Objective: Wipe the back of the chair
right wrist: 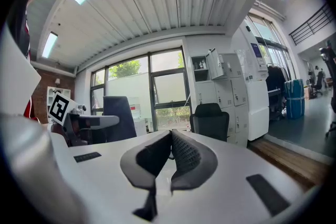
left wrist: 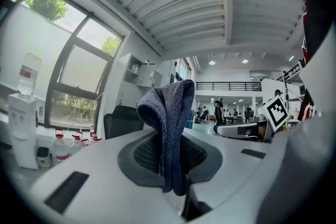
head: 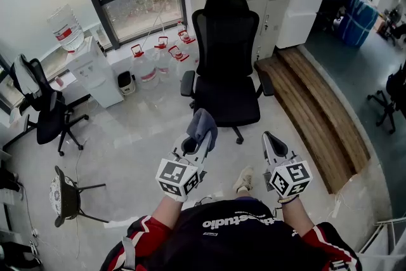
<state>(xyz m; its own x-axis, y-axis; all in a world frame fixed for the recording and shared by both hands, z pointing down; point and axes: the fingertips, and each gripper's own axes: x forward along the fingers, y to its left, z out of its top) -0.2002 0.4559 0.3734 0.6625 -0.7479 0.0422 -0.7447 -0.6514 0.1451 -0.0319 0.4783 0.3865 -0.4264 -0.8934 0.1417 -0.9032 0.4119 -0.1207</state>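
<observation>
Ahead of the left gripper (head: 194,144), clamped on a folded grey-blue cloth (head: 203,125) that hides its tips, bare floor (head: 146,130) lies open up to the black office chair (head: 225,82). A wooden platform (head: 317,117) edges that floor right of the right gripper (head: 269,136), whose jaws meet on nothing. The chair's tall backrest (head: 222,28) faces both, its rear side unseen.

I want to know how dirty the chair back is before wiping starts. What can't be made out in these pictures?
- Rear of the chair backrest: every view faces its front, which hides the rear.
- Left gripper view: the cloth, clamped in the left gripper, covers part of the chair.
- Dust or stains on the chair: too small to tell in any view.
</observation>
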